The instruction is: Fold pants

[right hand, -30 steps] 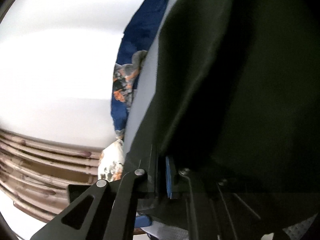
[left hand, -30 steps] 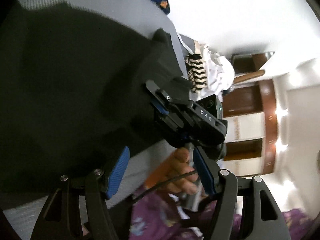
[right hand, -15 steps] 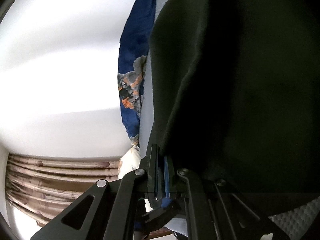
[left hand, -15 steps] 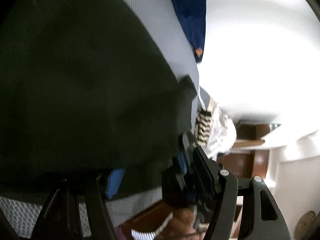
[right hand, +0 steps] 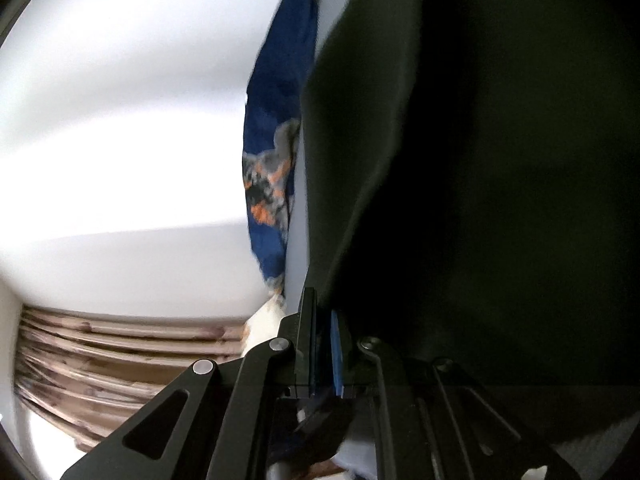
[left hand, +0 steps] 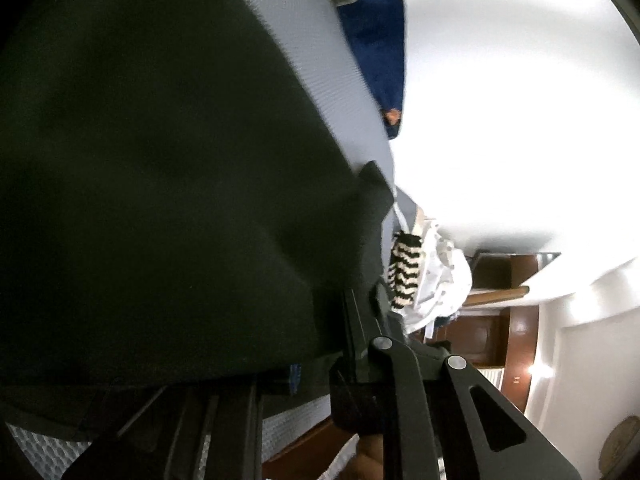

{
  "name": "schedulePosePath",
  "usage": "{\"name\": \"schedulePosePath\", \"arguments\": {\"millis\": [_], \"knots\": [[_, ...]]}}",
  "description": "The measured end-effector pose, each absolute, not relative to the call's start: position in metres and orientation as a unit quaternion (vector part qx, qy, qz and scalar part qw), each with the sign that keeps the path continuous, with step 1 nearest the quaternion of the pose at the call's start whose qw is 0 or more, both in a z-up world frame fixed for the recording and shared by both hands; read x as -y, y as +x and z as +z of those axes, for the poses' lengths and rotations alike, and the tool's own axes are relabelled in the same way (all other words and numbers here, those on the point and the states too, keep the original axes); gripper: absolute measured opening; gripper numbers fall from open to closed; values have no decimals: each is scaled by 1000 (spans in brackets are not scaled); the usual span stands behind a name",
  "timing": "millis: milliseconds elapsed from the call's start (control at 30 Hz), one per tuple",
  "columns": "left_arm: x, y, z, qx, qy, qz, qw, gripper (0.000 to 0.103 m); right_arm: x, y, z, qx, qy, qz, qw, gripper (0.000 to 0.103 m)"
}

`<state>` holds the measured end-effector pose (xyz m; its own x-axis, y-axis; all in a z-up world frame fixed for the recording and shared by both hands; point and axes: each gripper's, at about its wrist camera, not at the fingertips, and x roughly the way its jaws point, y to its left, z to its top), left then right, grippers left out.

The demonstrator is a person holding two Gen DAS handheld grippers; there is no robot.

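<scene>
With both my jaws apparently pinching the dark pants hem, left gripper newly closed, right gripper anchoring, I ready a fold.

My left wrist camera sits just behind my left gripper and looks forward along its fingers, rolled so that the room stands on its side. It is pressed close to the black pants, which fill the left half of the view, with the grey mattress beyond and a white wall on the right. My right wrist camera looks likewise along my right gripper, as close to the pants, which here fill the right half. Both views share the pants, the mattress edge and the blue patterned cloth.
</scene>
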<state>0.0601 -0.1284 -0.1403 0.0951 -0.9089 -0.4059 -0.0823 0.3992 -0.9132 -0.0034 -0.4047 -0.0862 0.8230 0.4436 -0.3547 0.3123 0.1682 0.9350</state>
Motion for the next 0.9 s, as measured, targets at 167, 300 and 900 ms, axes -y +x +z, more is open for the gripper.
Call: {"name": "schedulePosePath", "arguments": {"millis": [167, 300, 900], "knots": [[124, 62, -133, -570, -447, -347, 596, 17, 459, 6, -93, -253, 640, 7, 726, 15], [120, 62, -135, -572, -459, -344, 586, 17, 508, 16, -95, -222, 654, -10, 723, 15], [120, 55, -147, -592, -442, -347, 578, 17, 620, -12, -49, -170, 580, -109, 789, 5]]}}
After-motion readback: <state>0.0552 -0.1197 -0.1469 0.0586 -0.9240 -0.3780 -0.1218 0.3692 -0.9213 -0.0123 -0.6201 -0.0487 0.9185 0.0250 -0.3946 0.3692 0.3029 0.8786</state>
